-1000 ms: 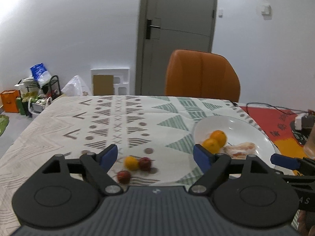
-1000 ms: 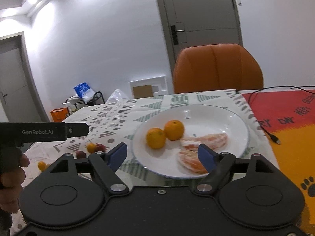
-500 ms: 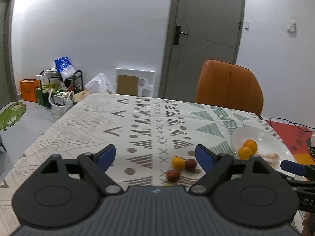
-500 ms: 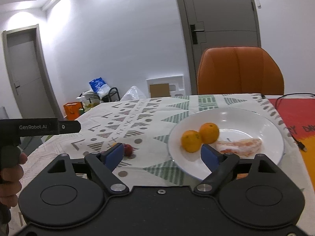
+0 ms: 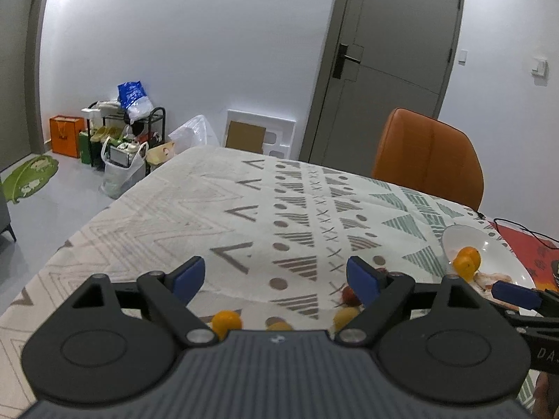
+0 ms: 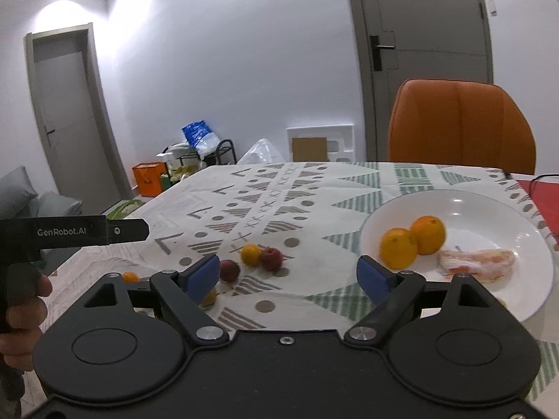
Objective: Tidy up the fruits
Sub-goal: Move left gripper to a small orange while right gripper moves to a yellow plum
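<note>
Blue pads tip both sets of jaws, and both are wide apart with nothing between them. The left gripper [image 5: 276, 276] and the right gripper [image 6: 288, 274] hang above the bench [image 6: 314, 188]. Two oranges [image 6: 412, 242] and some peeled pieces [image 6: 477, 262] sit in the white plate [image 6: 489, 209]. Left of the plate, small yellow and red fruits [image 6: 260, 256] lie close together on the patterned cloth.
</note>
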`<state>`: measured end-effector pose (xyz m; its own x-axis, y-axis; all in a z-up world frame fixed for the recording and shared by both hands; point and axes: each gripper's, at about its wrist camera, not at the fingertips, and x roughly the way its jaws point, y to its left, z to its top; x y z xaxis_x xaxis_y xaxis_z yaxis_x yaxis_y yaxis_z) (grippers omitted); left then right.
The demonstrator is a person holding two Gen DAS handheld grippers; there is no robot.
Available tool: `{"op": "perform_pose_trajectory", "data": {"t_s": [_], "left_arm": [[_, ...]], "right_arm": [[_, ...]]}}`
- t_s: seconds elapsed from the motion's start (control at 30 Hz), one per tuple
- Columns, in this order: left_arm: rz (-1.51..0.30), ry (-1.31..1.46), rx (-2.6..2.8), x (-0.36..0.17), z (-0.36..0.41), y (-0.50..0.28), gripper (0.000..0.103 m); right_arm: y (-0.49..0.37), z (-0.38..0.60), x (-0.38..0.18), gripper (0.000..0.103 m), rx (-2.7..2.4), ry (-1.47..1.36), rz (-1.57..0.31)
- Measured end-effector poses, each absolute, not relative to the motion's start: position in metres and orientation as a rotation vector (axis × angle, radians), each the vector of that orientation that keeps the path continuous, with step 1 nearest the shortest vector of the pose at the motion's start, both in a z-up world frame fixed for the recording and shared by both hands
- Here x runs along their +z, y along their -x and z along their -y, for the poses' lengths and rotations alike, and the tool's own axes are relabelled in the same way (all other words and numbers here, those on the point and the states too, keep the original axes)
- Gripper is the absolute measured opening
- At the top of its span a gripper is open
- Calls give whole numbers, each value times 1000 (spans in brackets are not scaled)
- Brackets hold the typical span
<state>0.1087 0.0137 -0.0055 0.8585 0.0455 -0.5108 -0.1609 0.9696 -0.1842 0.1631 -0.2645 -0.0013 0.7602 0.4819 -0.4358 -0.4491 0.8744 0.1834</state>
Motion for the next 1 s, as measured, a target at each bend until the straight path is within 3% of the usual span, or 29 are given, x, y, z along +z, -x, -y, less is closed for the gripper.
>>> {"op": "perform_pose_trajectory", "data": {"t_s": [0.3, 0.47, 0.7, 0.8, 0.87, 1.0], "left_arm": [[-531, 282, 127, -21, -35, -102, 83], [-547, 318, 130, -33, -44, -100, 66], [-575, 379, 139, -50, -51, -103, 53], [-577, 390, 148, -56, -54, -103, 40], [-580, 394, 148, -57, -58, -102, 22], [-576, 422, 142, -58, -64, -99, 22]], "right_arm": [[-165, 240, -3, 85, 543, -27, -514], [-165, 227, -6, 85, 560, 4, -532], [-165, 209, -10, 85, 599, 62, -556], [-167, 202, -10, 84, 618, 82, -566], [-168, 196, -12, 83, 630, 91, -575], [-168, 184, -16, 77, 649, 109, -591]]}}
